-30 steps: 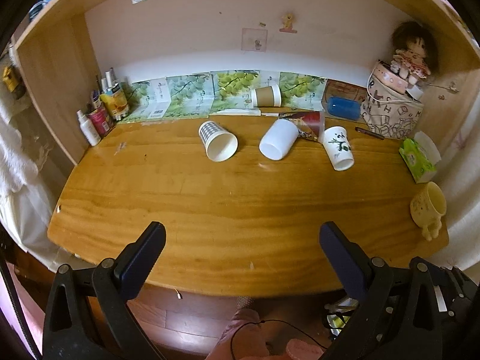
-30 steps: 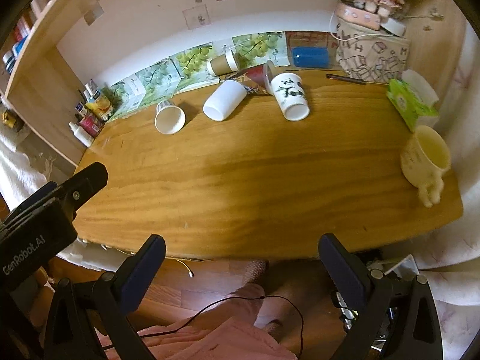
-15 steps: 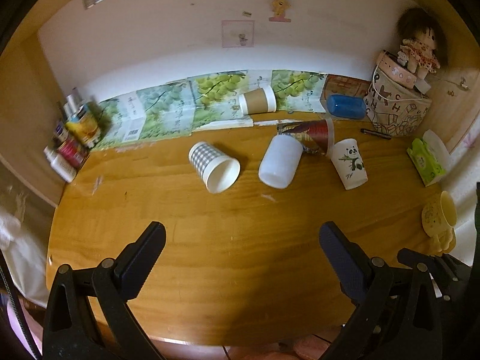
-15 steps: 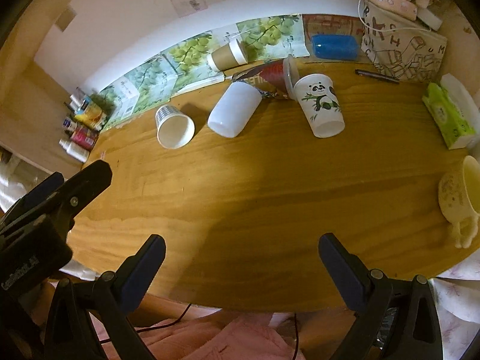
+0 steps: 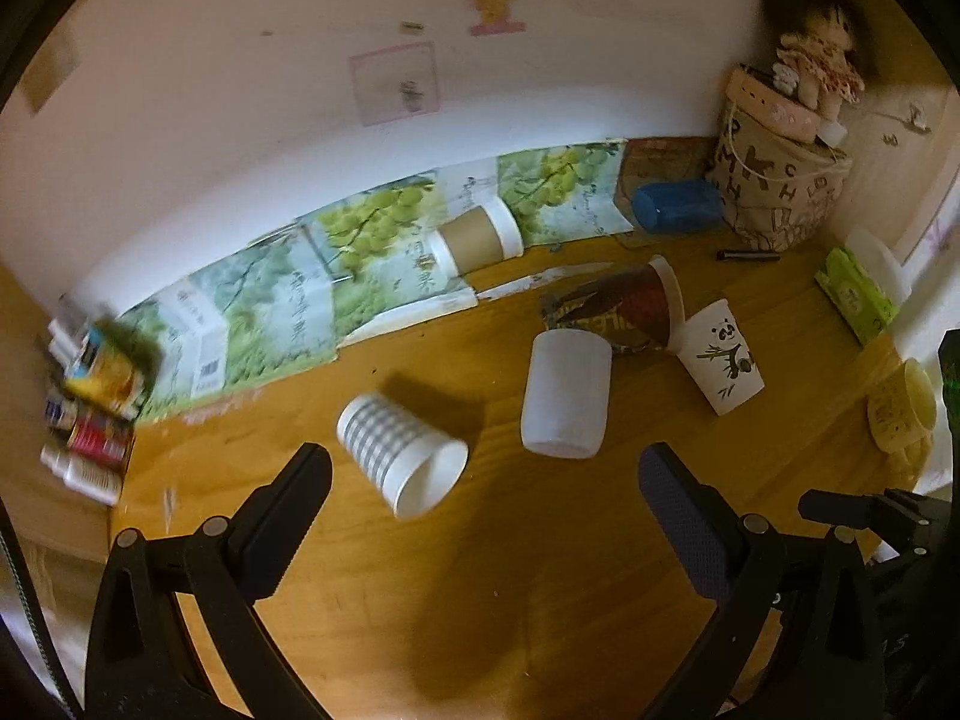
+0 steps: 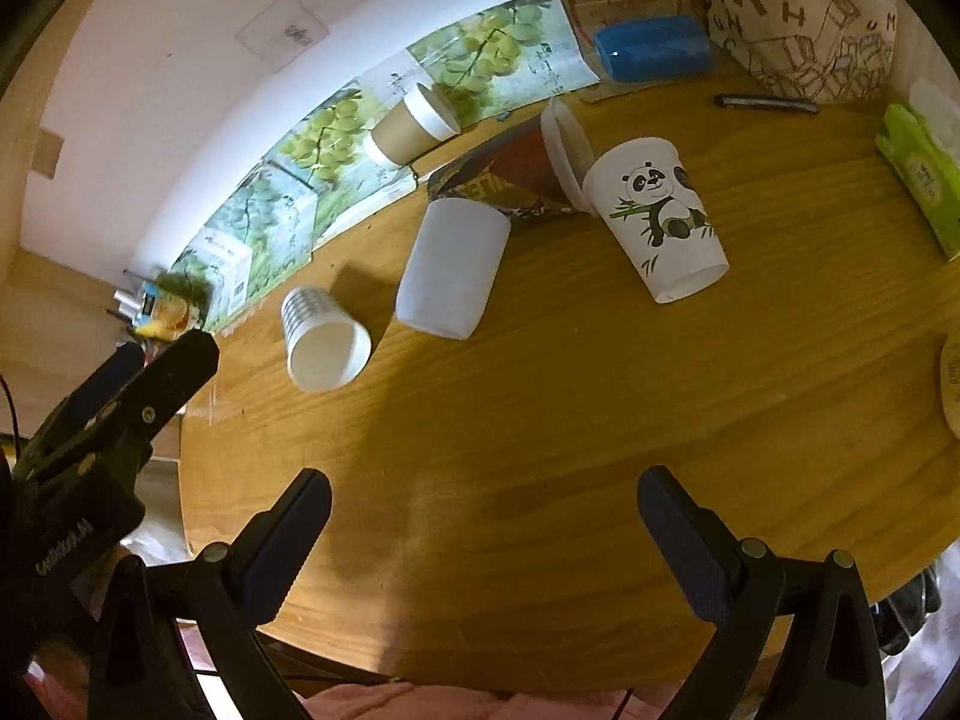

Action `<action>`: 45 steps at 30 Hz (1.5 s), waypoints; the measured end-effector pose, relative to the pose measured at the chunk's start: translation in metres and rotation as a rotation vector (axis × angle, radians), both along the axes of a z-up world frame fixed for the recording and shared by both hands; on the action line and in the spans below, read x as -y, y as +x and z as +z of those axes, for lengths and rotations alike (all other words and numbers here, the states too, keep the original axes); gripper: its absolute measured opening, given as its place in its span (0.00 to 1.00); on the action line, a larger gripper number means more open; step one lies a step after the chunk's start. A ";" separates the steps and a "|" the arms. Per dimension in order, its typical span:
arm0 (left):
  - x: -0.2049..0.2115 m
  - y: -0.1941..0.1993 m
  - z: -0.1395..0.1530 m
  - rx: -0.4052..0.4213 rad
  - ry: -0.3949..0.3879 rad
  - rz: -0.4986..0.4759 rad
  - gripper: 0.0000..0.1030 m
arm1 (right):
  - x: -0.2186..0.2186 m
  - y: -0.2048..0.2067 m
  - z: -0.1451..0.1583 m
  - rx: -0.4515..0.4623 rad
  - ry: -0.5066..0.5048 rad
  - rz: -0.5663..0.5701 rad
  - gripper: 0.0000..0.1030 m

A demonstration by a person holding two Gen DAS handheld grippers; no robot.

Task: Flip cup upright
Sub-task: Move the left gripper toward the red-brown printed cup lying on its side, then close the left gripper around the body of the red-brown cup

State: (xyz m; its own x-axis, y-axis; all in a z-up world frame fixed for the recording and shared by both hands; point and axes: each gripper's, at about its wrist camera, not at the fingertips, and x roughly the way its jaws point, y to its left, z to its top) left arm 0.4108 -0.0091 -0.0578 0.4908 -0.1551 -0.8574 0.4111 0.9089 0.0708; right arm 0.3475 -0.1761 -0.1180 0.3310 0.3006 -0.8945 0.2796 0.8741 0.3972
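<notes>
Several cups lie on their sides on the wooden desk [image 5: 510, 588]: a grey checked paper cup [image 5: 399, 456] [image 6: 321, 339], a plain white cup [image 5: 564, 402] [image 6: 453, 270], a panda cup [image 5: 723, 363] [image 6: 660, 219], a red-brown printed cup [image 5: 624, 306] [image 6: 516, 171] and a brown lidded cup [image 5: 474, 237] [image 6: 411, 123] at the back. My left gripper [image 5: 486, 483] is open and empty, just in front of the checked and white cups. My right gripper [image 6: 483, 507] is open and empty over the desk's front part, well short of the cups.
A yellow mug [image 5: 903, 414] stands at the right edge. A patterned bag [image 5: 780, 192] with a doll, a blue case [image 5: 675, 207], a pen [image 6: 765, 102] and a green tissue pack [image 6: 921, 168] sit at the back right. Bottles [image 5: 90, 414] crowd the left corner.
Both grippers have moved forward over the desk toward the cups, which now look larger and closer. The cups have not moved. Both jaws stay open.
</notes>
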 end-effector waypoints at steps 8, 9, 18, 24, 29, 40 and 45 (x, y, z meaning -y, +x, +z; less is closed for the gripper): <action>0.023 0.041 -0.015 -0.053 0.038 -0.132 0.99 | 0.009 0.024 -0.013 0.035 0.011 -0.036 0.99; 0.026 0.045 -0.016 -0.050 0.048 -0.150 0.99 | 0.010 0.027 -0.014 0.043 0.003 -0.039 0.99; 0.070 0.074 -0.026 0.013 0.139 -0.372 0.99 | 0.017 0.046 -0.017 0.130 -0.028 -0.040 0.99; 0.097 0.082 -0.037 0.031 0.205 -0.526 0.99 | 0.021 0.048 -0.019 0.151 -0.018 -0.047 0.99; 0.116 0.087 -0.045 0.059 0.259 -0.631 0.99 | 0.022 0.045 -0.018 0.170 -0.055 -0.038 0.99; 0.150 0.100 -0.060 0.021 0.311 -0.799 0.99 | 0.011 0.042 -0.029 0.227 -0.204 0.039 0.99; 0.160 0.107 -0.076 -0.024 0.338 -0.805 0.99 | 0.003 0.042 -0.036 0.281 -0.284 0.074 0.99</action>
